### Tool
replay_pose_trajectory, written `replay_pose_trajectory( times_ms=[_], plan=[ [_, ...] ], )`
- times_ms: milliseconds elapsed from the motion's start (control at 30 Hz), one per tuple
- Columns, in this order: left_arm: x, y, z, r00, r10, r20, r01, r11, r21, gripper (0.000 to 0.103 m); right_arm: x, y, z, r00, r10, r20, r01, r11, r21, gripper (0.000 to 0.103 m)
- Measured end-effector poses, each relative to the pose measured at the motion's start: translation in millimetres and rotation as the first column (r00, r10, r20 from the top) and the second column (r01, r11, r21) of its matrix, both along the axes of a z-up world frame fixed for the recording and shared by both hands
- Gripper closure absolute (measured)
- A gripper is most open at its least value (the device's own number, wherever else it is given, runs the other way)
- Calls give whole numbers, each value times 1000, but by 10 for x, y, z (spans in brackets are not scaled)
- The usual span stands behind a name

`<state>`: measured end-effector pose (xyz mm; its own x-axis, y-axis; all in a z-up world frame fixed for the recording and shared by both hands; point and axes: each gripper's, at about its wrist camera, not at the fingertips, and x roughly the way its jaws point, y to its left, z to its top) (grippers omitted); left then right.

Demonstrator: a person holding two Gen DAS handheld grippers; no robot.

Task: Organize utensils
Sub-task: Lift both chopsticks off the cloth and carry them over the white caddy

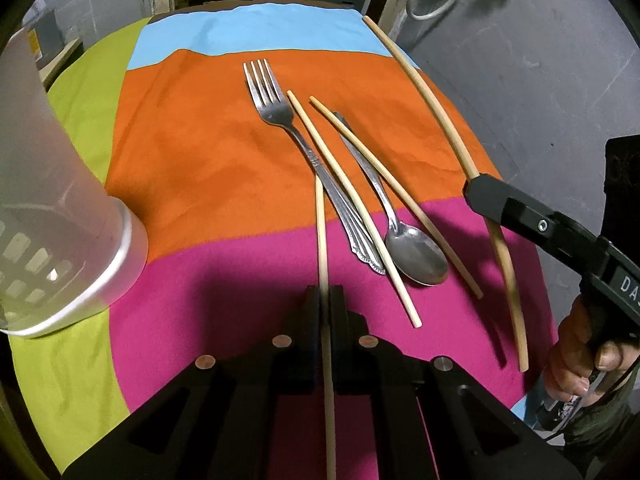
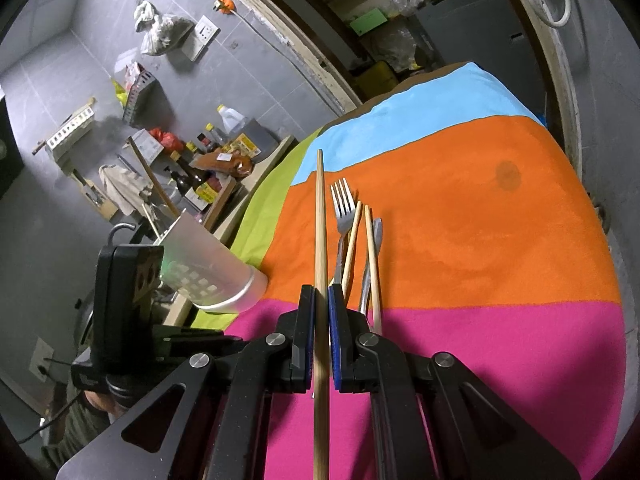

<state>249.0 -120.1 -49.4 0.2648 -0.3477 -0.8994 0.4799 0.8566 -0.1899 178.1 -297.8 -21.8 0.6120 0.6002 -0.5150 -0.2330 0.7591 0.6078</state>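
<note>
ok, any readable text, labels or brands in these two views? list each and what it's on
"DA": white letters on the right gripper's black body in the left wrist view, cut off at the picture edge.
Bottle and packet labels on the counter in the right wrist view: too small and blurred to read.
Fork, spoon, chopsticks and plastic holder: no text visible.

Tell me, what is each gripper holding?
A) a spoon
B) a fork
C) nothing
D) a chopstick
D: the left gripper is shut on one chopstick, and the right gripper is shut on another chopstick; the fork and spoon lie on the cloth.
</note>
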Motion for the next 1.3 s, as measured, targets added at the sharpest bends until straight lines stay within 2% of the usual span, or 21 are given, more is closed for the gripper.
replay_pose_trajectory(
  times_ms=[133,200,400,467,533,600,667,767,867,1000,1100,1300],
  plan=[
    [-97,-15,-5,998,27,52,-27,1000,1,101,-31,-8,29,1000,-9,11,9,1000,2,98],
    [-192,37,12,997,36,69,-34,999,-23,101,-56,-3,40,1000,-14,22,14,1000,0,98],
    [-521,350,140,988,102,116,-78,978,-192,101,-146,40,48,998,-17,66,17,1000,0,98],
    [-654,486,196,980,139,143,-102,965,-241,101,-158,53,28,998,-16,66,15,1000,13,98],
    [-832,614,284,962,175,208,-109,950,-293,101,-174,80,18,997,-16,74,14,999,29,98],
    [-998,700,376,934,213,287,-110,935,-336,101,-198,113,41,996,-18,91,14,999,42,98],
    [-1162,781,473,894,252,371,-107,922,-371,101,-237,164,90,992,-22,125,16,998,56,98],
    [-1282,926,614,838,316,445,-108,896,-431,101,-308,258,205,980,-33,196,23,998,56,98],
    [-1346,1067,769,766,398,505,-127,863,-488,101,-388,387,366,957,-51,287,36,998,56,98],
    [-1310,1223,945,703,454,548,-143,844,-517,101,-451,593,584,914,-68,399,52,997,52,98],
    [-1271,1368,1077,644,496,582,-152,829,-538,101,-479,775,750,873,-64,484,61,998,23,98],
    [-1114,1740,1330,557,549,624,-166,809,-564,101,-428,1122,1041,790,-63,610,79,997,0,98]
  ],
)
